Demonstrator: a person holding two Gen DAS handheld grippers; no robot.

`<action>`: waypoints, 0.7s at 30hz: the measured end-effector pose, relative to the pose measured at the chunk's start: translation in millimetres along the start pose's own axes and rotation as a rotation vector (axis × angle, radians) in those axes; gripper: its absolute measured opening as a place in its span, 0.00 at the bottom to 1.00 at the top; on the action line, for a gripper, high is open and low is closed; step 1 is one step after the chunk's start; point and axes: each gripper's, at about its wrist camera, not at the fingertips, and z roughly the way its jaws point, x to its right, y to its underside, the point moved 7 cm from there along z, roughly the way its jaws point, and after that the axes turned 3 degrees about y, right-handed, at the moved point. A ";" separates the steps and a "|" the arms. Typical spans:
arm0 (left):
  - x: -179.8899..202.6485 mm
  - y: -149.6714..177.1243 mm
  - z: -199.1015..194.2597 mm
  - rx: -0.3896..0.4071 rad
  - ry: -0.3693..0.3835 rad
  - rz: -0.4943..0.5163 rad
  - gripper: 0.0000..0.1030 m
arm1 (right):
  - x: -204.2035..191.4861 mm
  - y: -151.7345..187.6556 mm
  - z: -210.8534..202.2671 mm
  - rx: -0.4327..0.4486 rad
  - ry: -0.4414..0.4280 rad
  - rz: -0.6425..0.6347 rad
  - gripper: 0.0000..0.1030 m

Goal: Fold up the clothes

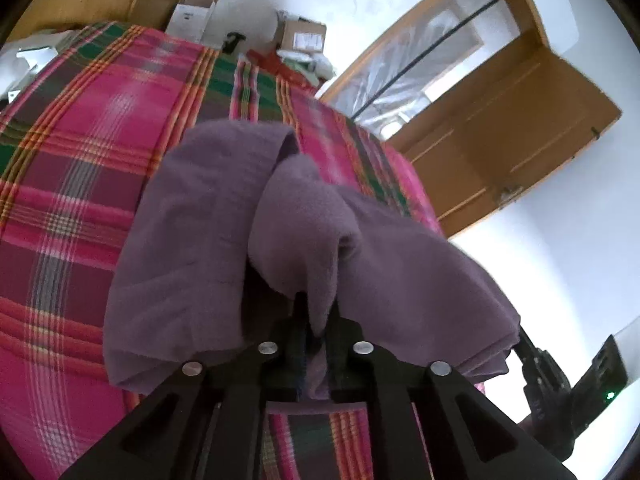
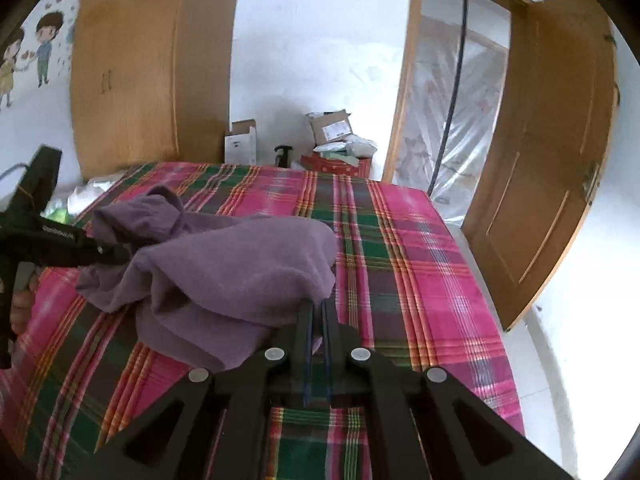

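Note:
A purple fleece garment (image 1: pixel 192 240) lies bunched on a bed covered by a pink and green plaid sheet (image 1: pixel 72 128). My left gripper (image 1: pixel 318 316) is shut on a fold of the purple garment, which drapes over its fingers. From the right wrist camera, the purple garment (image 2: pixel 232 264) is heaped left of centre on the plaid sheet (image 2: pixel 420 264), and my right gripper (image 2: pixel 316 308) is shut on its near edge. The left gripper (image 2: pixel 116 254) enters from the left and pinches the garment's far side. The right gripper (image 1: pixel 524 344) shows at the lower right of the left wrist view, partly hidden by cloth.
Cardboard boxes (image 2: pixel 332 128) and a red bag (image 2: pixel 336 166) stand on the floor beyond the bed's far end. A wooden wardrobe (image 2: pixel 132 68) is at the back left. An open wooden door (image 2: pixel 548 152) stands at the right by the bed's edge. A hand (image 2: pixel 20 304) holds the left gripper.

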 end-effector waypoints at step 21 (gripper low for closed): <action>17.9 -54.4 -78.7 0.305 0.072 -0.060 0.03 | -0.7 -86.7 -19.9 0.228 0.100 -0.096 0.04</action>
